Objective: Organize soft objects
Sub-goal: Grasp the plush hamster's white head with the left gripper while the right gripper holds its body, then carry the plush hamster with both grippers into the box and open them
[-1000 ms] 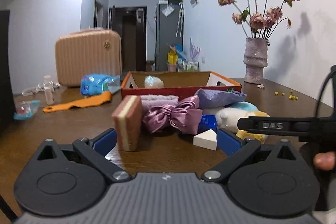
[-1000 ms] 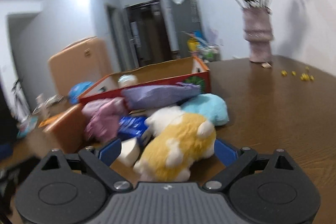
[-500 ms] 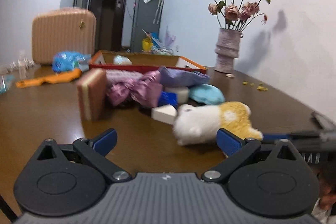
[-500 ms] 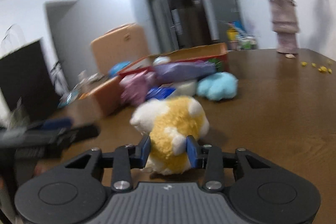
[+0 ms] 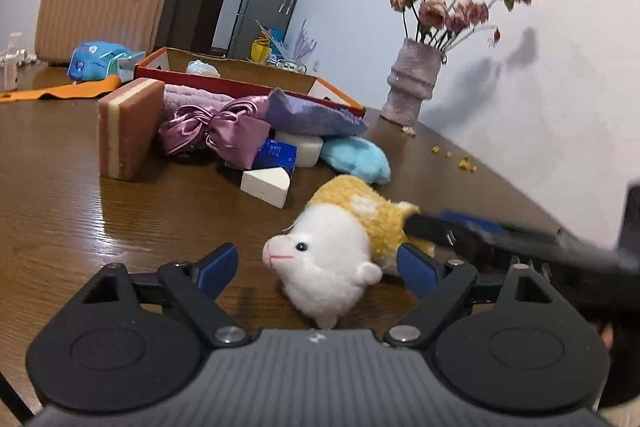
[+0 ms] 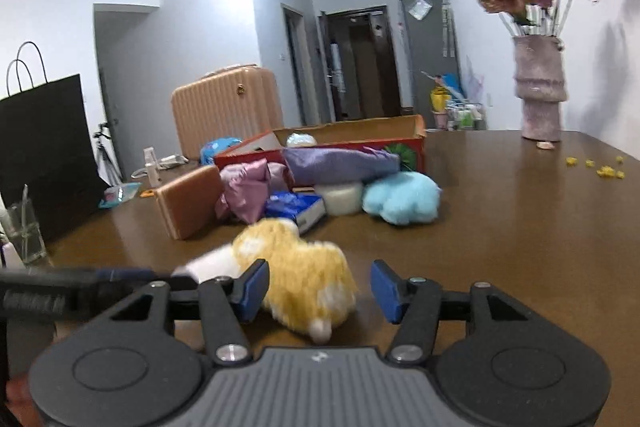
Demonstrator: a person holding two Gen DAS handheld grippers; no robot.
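On the brown wooden worktop (image 5: 60,227), the light, compressible yellow-and-white plush hamster (image 5: 340,243) lies between the open left gripper (image 5: 316,265) and right gripper (image 6: 316,287) jaws, both just moving; grasp the body's thickest part.

place: home | cues: suitcase (image 5: 100,13), flower vase (image 5: 414,83), wooden table (image 5: 60,207), hallway door (image 6: 362,63)

Right gripper (image 6: 318,289) jaws opening around the plush hamster (image 6: 298,277)
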